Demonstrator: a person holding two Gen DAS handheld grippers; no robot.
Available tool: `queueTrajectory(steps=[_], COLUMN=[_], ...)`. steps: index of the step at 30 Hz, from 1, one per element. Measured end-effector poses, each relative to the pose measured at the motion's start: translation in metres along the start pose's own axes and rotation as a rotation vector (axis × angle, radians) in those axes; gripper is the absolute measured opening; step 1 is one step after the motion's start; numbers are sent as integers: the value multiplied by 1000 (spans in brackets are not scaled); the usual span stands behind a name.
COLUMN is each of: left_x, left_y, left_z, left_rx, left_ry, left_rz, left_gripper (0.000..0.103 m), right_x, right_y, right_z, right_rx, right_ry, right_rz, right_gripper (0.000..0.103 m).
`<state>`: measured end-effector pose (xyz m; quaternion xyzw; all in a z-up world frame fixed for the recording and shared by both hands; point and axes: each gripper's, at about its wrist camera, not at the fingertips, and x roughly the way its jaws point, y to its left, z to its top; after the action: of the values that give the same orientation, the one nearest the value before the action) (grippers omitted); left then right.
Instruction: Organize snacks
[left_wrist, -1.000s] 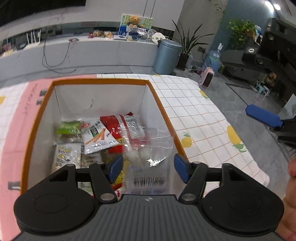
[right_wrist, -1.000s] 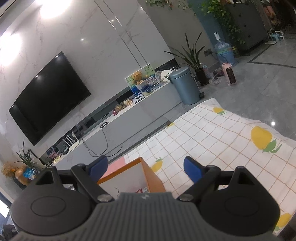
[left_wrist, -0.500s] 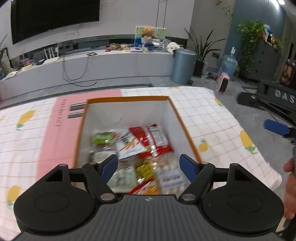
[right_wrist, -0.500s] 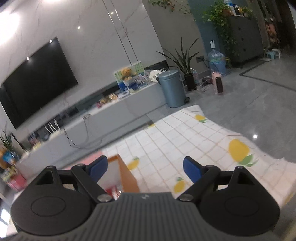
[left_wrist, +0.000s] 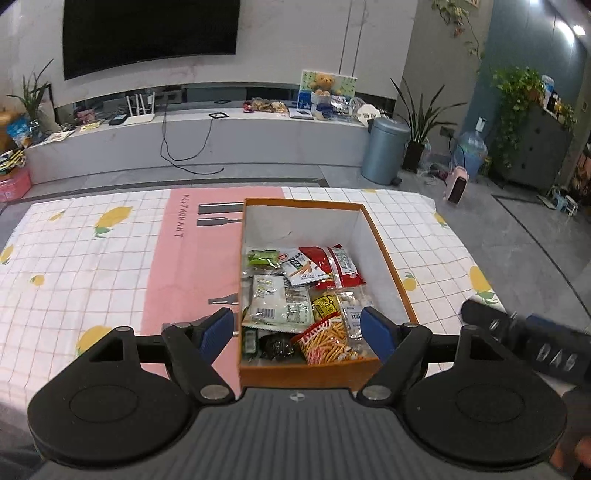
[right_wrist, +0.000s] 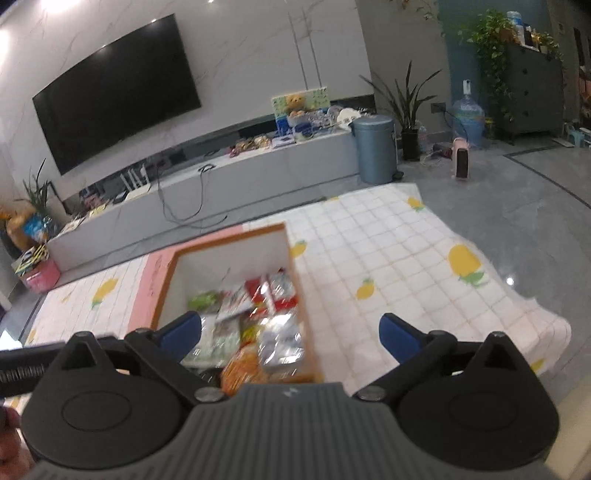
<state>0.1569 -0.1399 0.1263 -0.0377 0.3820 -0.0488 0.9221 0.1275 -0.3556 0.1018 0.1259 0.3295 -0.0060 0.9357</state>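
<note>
Dim fisheye frames, right view blurred

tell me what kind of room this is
Most likely a home living room. A big TV hangs on a marble-look wall above a long low media bench, with potted plants and a bin beside it. The snack box sits on a lemon-print cloth.

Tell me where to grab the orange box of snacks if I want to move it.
Probably take the orange box by its two long side walls, one claw on each, coming straight down from above. It is open-topped, with thin upright walls whose rims stand clear above the snack packets, and the tablecloth beside both walls is bare.
</note>
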Motion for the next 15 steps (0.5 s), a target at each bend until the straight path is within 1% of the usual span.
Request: queueTrajectory(steps=[4, 5, 7, 9, 10, 11, 12, 15], left_x=[-17, -21, -26, -29, -30, -32, -33, -35], left_y=[8, 10, 12, 12, 12, 15, 15, 15], left_z=[-11, -14, -23, -32, -35, -40, -43, -49], left_rx=[-15, -19, -33, -33, -36, -43, -50, -61], left_ry=[-15, -17, -4, 35, 44, 50, 59, 79], left_rz=[16, 22, 56, 105, 116, 119, 119, 110], left_gripper=[91, 91, 89, 85, 84, 84, 84, 84], right_x=[-10, -12, -13, -13, -12, -10, -9, -8], right_y=[7, 9, 14, 24, 28, 31, 32, 34], right_z=[-20, -25, -35, -48, -55, -61, -65, -74], right_rx=[12, 16, -10, -102, -141, -171, -181, -162], right_ry=[8, 9, 18, 26, 31, 53, 73, 131], right_rz=[-27, -20, -20, -104, -144, -161, -155, -92], right_gripper=[100, 100, 100, 100, 100, 100, 100, 100])
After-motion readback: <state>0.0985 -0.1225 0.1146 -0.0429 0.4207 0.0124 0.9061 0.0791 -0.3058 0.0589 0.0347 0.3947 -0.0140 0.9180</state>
